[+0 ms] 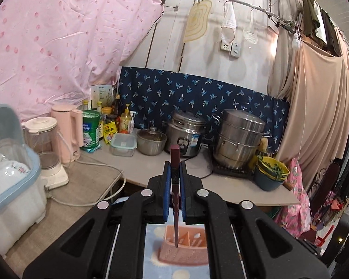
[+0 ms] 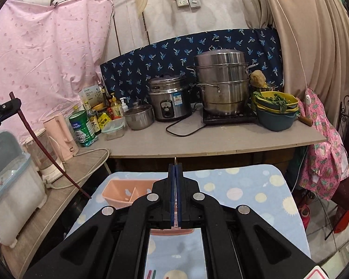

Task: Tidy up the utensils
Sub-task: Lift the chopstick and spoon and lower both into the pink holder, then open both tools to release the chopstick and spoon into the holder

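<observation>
My left gripper [image 1: 175, 165] is shut on a dark red chopstick [image 1: 175, 153] that stands nearly upright between the blue pads. Its lower tip hangs over the pink divided utensil holder [image 1: 188, 241] on the blue dotted tablecloth [image 1: 151, 251]. In the right wrist view the same gripper [image 2: 2, 107] shows at the left edge, with the chopstick [image 2: 46, 148] slanting down toward the holder [image 2: 118, 189]. My right gripper [image 2: 175, 166] is shut on a thin pale utensil whose tip [image 2: 175, 160] pokes out past the pads. The rest of that utensil is hidden.
Behind the table a grey counter [image 2: 221, 139] carries a rice cooker [image 2: 168, 100], a steamer pot [image 2: 222, 81], bowls of greens [image 2: 275, 107] and bottles. A side table at the left holds a blender [image 1: 46, 144], a pink kettle [image 1: 67, 130] and a dish box [image 1: 14, 186]. Red and green sticks [image 2: 151, 274] lie on the cloth.
</observation>
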`<control>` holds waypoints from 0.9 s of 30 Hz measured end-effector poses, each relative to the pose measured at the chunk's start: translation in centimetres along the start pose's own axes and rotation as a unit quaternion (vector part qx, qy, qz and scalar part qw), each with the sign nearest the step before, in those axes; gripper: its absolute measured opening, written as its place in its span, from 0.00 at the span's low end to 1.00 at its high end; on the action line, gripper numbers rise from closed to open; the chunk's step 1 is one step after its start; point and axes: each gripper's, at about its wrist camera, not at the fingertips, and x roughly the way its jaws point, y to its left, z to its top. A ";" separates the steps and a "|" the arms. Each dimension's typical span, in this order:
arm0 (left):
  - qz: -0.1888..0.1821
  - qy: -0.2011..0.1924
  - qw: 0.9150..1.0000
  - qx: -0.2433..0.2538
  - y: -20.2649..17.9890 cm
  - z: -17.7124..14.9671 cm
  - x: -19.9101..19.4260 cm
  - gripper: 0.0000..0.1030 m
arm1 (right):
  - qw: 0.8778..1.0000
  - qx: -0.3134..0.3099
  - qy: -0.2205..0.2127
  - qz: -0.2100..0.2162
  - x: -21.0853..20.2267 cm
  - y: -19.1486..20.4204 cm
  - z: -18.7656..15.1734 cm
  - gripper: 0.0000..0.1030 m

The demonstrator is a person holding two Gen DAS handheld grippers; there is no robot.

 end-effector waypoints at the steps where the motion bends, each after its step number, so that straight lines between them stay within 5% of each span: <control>1: -0.001 0.000 1.000 0.000 -0.2 0.1 0.7 0.07 | 1.000 0.001 0.003 0.000 0.9 0.0 0.3 0.02; 12: 0.013 0.059 0.998 0.011 -0.3 -4.1 8.9 0.07 | 0.998 0.008 0.058 -0.001 8.9 -1.2 -0.7 0.02; 21: 0.028 0.086 0.996 0.012 0.3 -6.3 11.1 0.08 | 0.997 0.016 0.073 -0.008 11.1 -1.8 -2.3 0.09; 25: 0.037 0.086 0.996 0.009 1.0 -6.6 10.7 0.38 | 0.998 0.023 0.065 -0.004 9.7 -2.0 -2.4 0.23; 27: 0.040 0.085 0.995 0.011 1.2 -6.8 10.0 0.41 | 0.998 0.023 0.063 -0.002 8.9 -2.1 -2.6 0.27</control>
